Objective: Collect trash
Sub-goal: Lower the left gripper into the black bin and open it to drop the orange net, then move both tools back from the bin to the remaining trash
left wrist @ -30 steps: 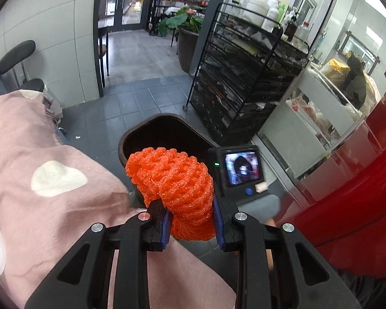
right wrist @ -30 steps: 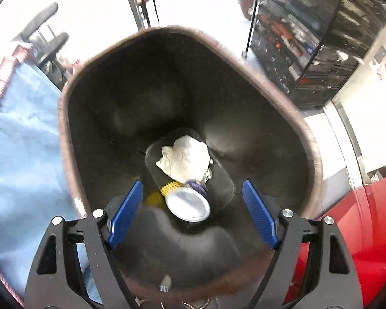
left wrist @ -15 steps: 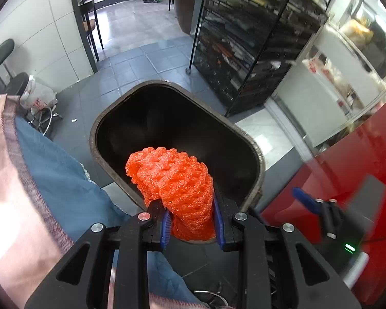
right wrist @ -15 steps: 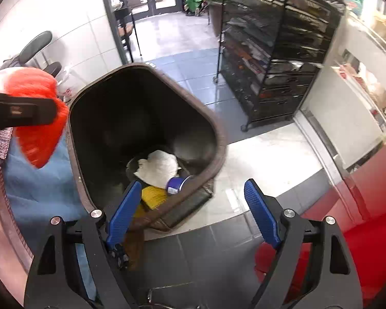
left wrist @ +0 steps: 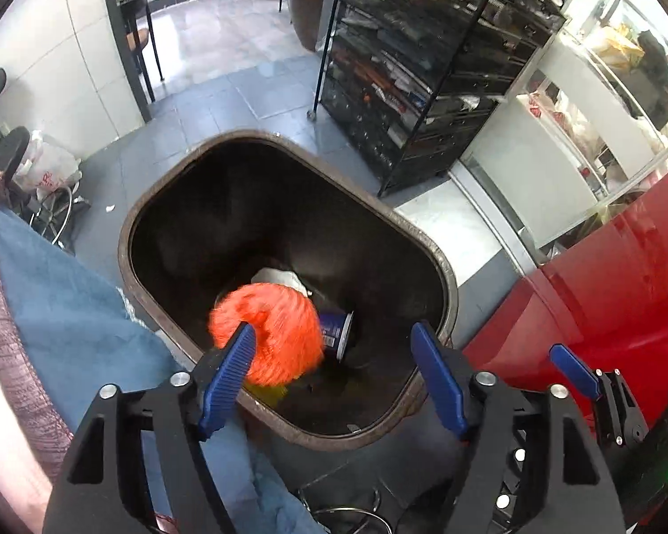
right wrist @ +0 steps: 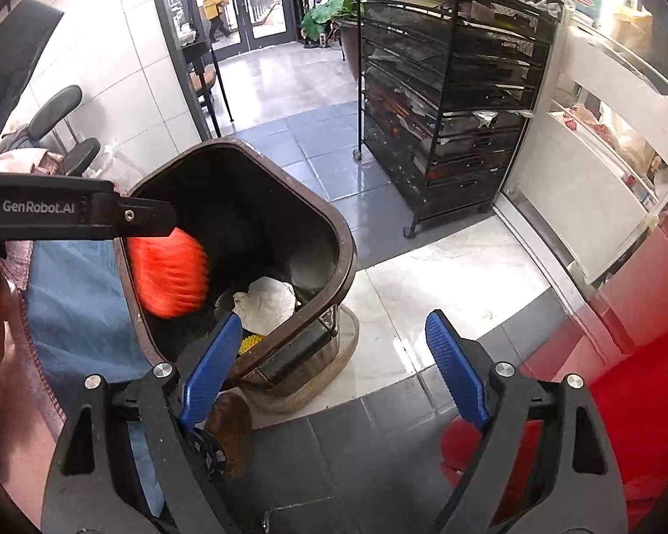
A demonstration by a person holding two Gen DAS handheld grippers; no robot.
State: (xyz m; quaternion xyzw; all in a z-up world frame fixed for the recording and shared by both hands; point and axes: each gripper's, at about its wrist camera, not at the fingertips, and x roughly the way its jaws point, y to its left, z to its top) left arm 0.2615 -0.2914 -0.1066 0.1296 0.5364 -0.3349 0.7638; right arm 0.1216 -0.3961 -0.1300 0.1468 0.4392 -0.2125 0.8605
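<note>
A dark brown trash bin (left wrist: pixel 164 204) stands on the tiled floor, also in the right wrist view (right wrist: pixel 338 240). My left gripper (left wrist: pixel 334 378) is open above its near rim. An orange foam fruit net (left wrist: pixel 271 333) is blurred in mid-air just past the left finger, inside the bin mouth; it also shows in the right wrist view (right wrist: pixel 169 276). Crumpled white paper (right wrist: pixel 267 298), a blue cup (left wrist: pixel 336 333) and a yellow piece (right wrist: pixel 248 343) lie at the bin's bottom. My right gripper (right wrist: pixel 329 374) is open and empty, to the right of the bin.
A black wire rack (right wrist: pixel 450 102) on wheels stands behind the bin. A white display counter (right wrist: pixel 601 142) and a red surface (left wrist: pixel 601 289) are to the right. Blue cloth (left wrist: pixel 67 293) hangs left of the bin. A chair (right wrist: pixel 62 120) and glass doors (right wrist: pixel 236 0) lie farther back.
My left gripper has opened and let go of the orange net, which is falling into the bin. The right gripper has pulled back and to the right of the bin.
</note>
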